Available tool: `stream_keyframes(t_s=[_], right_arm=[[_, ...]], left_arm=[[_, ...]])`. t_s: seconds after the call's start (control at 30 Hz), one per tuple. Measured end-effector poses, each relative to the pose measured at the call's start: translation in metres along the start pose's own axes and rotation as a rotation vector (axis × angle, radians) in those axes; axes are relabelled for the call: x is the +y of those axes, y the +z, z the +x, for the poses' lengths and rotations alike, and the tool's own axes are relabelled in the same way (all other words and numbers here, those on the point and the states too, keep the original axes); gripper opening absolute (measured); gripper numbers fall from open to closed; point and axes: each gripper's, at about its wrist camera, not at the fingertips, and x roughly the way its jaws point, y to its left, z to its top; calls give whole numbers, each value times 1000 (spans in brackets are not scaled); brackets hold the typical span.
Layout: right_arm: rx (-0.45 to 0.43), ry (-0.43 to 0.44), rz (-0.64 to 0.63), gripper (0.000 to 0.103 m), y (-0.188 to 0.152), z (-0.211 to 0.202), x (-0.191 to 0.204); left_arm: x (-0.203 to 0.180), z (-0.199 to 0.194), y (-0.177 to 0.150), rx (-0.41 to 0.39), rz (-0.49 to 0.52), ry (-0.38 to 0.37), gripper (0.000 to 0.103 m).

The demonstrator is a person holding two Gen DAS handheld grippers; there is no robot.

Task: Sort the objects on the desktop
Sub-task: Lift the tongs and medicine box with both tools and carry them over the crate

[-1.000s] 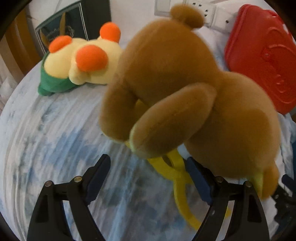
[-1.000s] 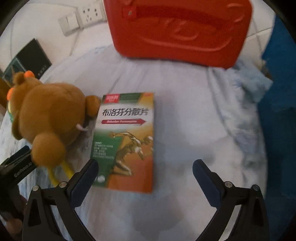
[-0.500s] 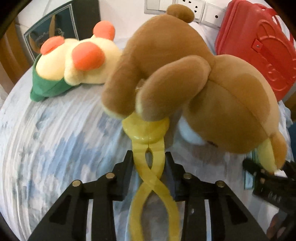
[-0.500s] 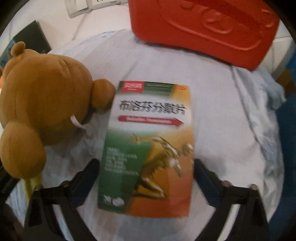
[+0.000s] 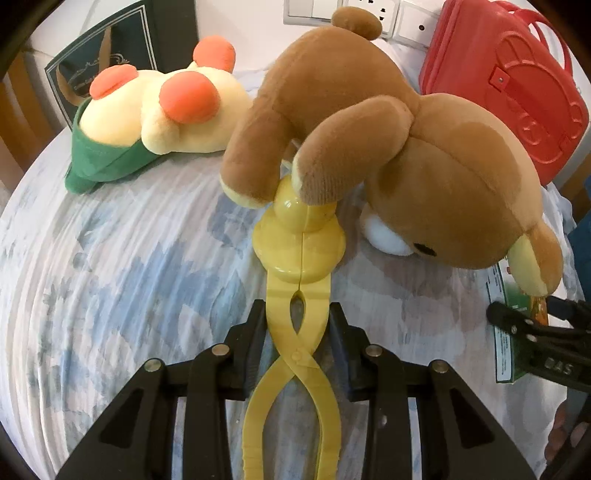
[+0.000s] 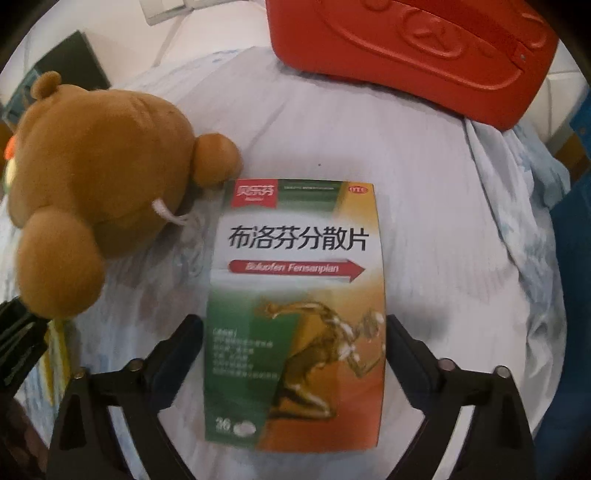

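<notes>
In the left wrist view my left gripper (image 5: 299,314) is shut on the crossed arms of yellow plastic tongs (image 5: 299,236). The tongs' round head touches the paws of a brown plush bear (image 5: 424,155), which lies face down on the cloth. In the right wrist view a green and orange medicine box (image 6: 295,295) lies flat beside the bear (image 6: 96,177). My right gripper (image 6: 295,325) straddles it, with a pad against each long side. The same box (image 5: 504,343) shows at the right edge of the left wrist view.
A yellow plush toy with orange paws and green clothing (image 5: 159,110) lies at the back left, before a dark book (image 5: 110,62). A red plastic case (image 6: 406,48) stands at the back by the wall sockets (image 5: 369,14). A blue-patterned cloth (image 5: 110,277) covers the surface.
My left gripper went from wide open to shut on the yellow tongs, then shifted slightly. My right gripper came down over the medicine box and narrowed onto its sides.
</notes>
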Motion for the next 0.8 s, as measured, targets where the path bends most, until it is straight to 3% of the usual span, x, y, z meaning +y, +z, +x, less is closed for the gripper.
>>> stream_keyframes(t_s=[0.23, 0.43, 0.5, 0.7, 0.77, 0.8], right_arm=[[-12, 13, 6, 87, -24, -21, -4], [-90, 15, 1, 87, -57, -82, -5], [-127, 15, -4, 87, -70, -109, -2], [-256, 3, -18, 87, -100, -190, 10], [-299, -7, -20, 87, -86, -213, 40], [-326, -13, -19, 87, -89, -231, 36]], left_arm=[[-8, -31, -17, -32, 39, 19, 33], [-16, -79, -45, -90, 74, 20, 33], [-14, -102, -51, -123, 78, 12, 33], [12, -162, -30, -264, 96, -25, 32], [16, -181, -32, -313, 107, -42, 32], [16, -195, -35, -343, 115, -55, 32]])
